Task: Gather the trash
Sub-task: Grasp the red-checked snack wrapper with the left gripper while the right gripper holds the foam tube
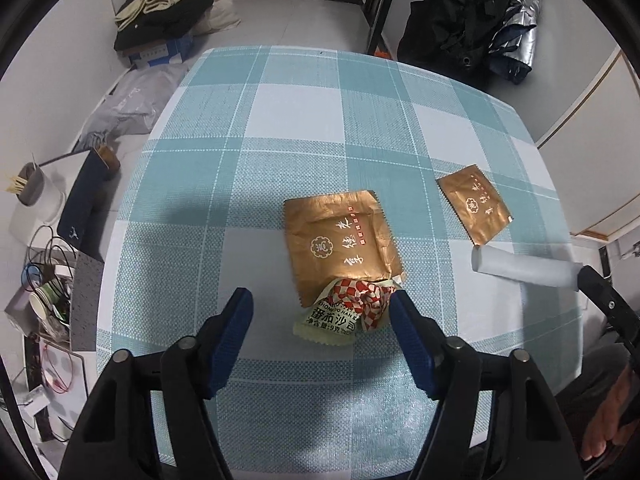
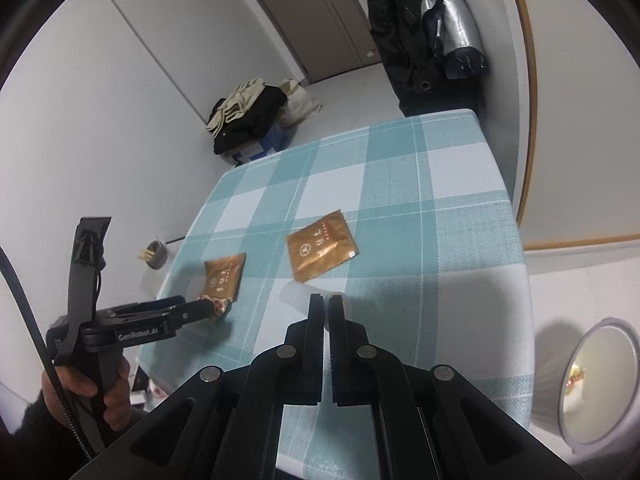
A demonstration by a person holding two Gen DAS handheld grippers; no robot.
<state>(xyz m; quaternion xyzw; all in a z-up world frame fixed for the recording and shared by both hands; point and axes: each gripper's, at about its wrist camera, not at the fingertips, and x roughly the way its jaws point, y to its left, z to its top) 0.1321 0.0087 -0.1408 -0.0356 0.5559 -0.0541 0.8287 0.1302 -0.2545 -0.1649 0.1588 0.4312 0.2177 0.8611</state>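
A red-and-white checked sauce sachet (image 1: 344,312) lies crumpled on the teal checked tablecloth (image 1: 280,120), overlapping the near edge of a gold wrapper (image 1: 340,240). My left gripper (image 1: 320,300) points down at it, open, with the sachet between the blue pads and close to the right one. A second gold wrapper (image 1: 474,210) lies further right. My right gripper (image 2: 326,300) is shut on a white paper roll (image 1: 524,268) that sticks out past its tips. The right wrist view also shows the left gripper (image 2: 208,308) at the sachet (image 2: 220,306), and both gold wrappers (image 2: 224,274) (image 2: 320,246).
A grey bin (image 2: 592,380) with some trash inside stands on the floor right of the table. Clutter, cables and paper cups (image 1: 44,304) crowd the table's left side. Folded clothes on a box (image 1: 164,20) and hanging dark coats (image 1: 460,12) lie beyond.
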